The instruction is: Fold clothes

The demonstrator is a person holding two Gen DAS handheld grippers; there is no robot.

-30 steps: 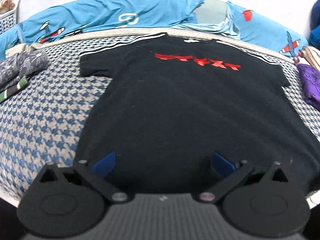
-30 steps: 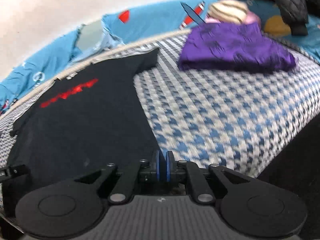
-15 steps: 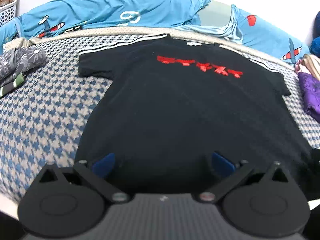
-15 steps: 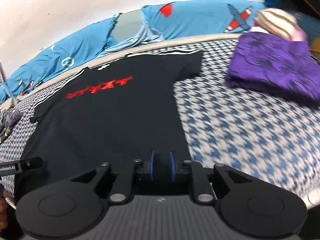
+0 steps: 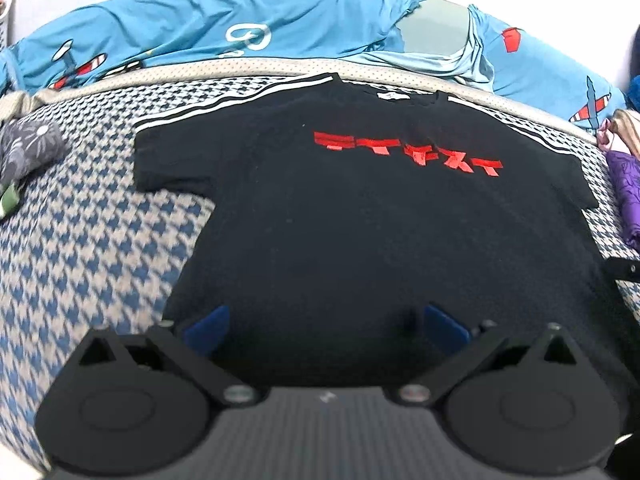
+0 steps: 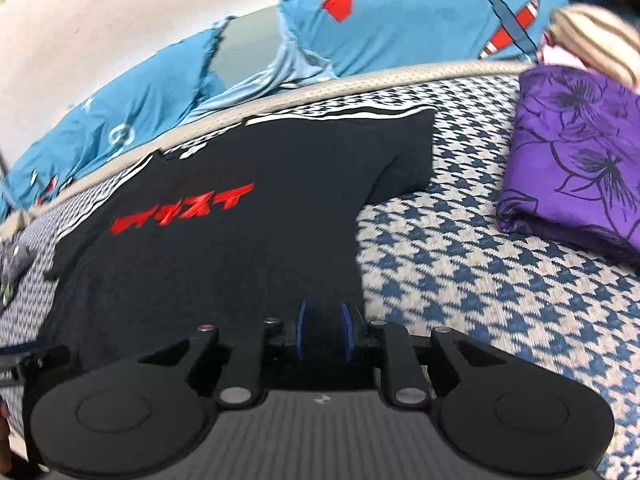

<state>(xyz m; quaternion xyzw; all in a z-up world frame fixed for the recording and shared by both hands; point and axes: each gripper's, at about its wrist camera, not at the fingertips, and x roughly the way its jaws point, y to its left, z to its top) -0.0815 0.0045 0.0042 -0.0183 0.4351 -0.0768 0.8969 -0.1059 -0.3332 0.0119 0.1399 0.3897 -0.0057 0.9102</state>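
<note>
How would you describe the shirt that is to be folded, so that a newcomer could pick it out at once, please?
Start at the bed with the blue houndstooth cover. The black T-shirt lies spread flat across its middle, collar toward the blue aeroplane-print bedding. Only it carries red lettering on the chest and white shoulder stripes; the purple floral cloth beside it is folded.

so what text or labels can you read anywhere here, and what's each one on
Red katakana-style print across the chest of the black t-shirt: stylised, and I cannot read it for sure.
White neck label inside the t-shirt's collar: too small to read.
White curly mark on the blue bedding: a pattern, possibly a letter, not readable.
Small pale logo on the right gripper's body: too small to read.
No other text shows.
</note>
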